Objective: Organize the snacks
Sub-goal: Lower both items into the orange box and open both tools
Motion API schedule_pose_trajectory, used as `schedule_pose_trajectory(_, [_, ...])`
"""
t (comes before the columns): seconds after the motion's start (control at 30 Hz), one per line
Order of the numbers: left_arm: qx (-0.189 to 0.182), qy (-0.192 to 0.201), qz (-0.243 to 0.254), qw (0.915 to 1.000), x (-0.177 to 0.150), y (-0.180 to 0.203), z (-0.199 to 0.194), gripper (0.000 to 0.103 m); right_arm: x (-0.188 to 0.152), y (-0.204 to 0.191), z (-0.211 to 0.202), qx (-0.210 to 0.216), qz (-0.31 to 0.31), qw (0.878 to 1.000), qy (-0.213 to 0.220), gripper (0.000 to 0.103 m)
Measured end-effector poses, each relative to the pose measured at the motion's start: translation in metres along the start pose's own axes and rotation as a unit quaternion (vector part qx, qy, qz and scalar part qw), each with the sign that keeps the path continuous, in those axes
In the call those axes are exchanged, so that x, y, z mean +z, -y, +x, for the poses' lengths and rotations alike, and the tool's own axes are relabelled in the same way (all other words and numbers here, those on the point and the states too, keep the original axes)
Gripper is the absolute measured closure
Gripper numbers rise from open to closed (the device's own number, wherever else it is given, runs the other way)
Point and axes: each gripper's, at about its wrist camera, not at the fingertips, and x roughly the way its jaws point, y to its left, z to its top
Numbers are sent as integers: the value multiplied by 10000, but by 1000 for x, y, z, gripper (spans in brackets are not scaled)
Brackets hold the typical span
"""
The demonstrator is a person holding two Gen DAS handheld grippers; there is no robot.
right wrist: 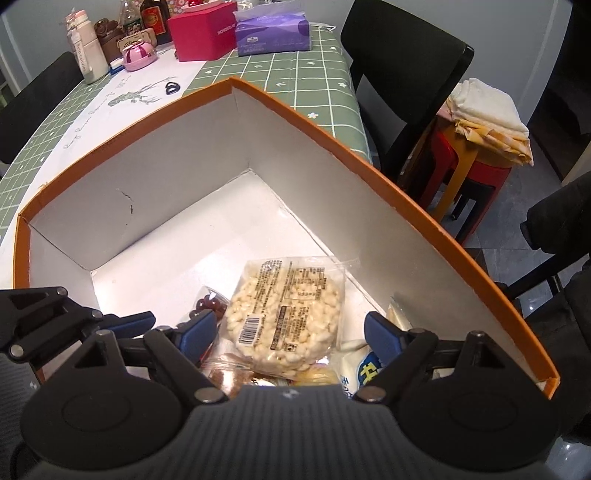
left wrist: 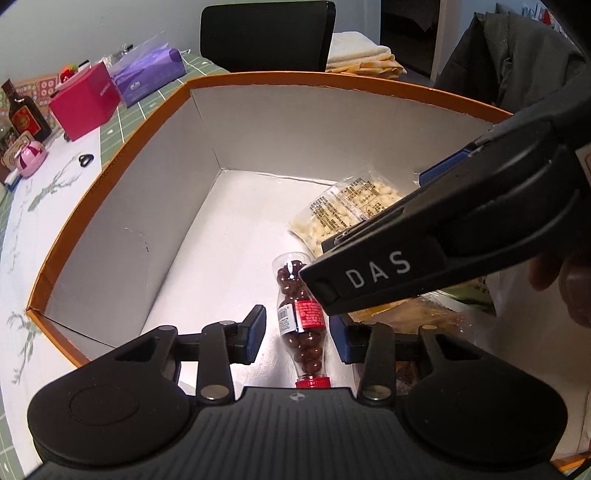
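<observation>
An orange-rimmed cardboard box (left wrist: 110, 162) with white inside walls holds the snacks; it also shows in the right wrist view (right wrist: 369, 155). A small clear bottle of chocolate balls (left wrist: 301, 317) with a red cap lies on the box floor between the open fingers of my left gripper (left wrist: 301, 338), untouched. A clear packet of puffed rice cake (right wrist: 284, 317) lies flat on the floor; it also shows in the left wrist view (left wrist: 347, 210). My right gripper (right wrist: 291, 332) is open above it, holding nothing. Other wrapped snacks (right wrist: 354, 365) lie under it.
On the green checked tablecloth (right wrist: 288, 81) behind the box stand a pink box (right wrist: 203, 35), a purple tissue pack (right wrist: 273, 33), a dark bottle (left wrist: 24, 114) and a pink container (right wrist: 138, 55). A black chair (right wrist: 402, 77) and a red stool with folded towels (right wrist: 487, 118) stand beside the table.
</observation>
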Motion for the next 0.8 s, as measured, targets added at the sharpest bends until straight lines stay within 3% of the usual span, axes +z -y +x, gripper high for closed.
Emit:
schedule_pose_trajectory(0.37, [-282,96,5,9996,-45,14,-31,56,-47,-17,-26,113,-104,9999,-21,19])
schedule_pose_trajectory(0.43, [-189,152,102,9997,-49,18,-35,56,-54,-21,-32,18,-155,9999,29,19])
schedule_pose_trajectory(0.57, [-461,517,-131,9975,-55,13,-56,56,-66,-22,-42,-108,-110,9997,207,19])
schedule_pose_trajectory(0.7, [-555,1065,-197,9926,-58,7,-92,40,-76,-17,-60,61,30,9971,755,19])
schedule_pose_trajectory(0.8, [-693,1346,-169,9883,-63,2,-117,39,-81,-14,-75,247,262,9933,1094,18])
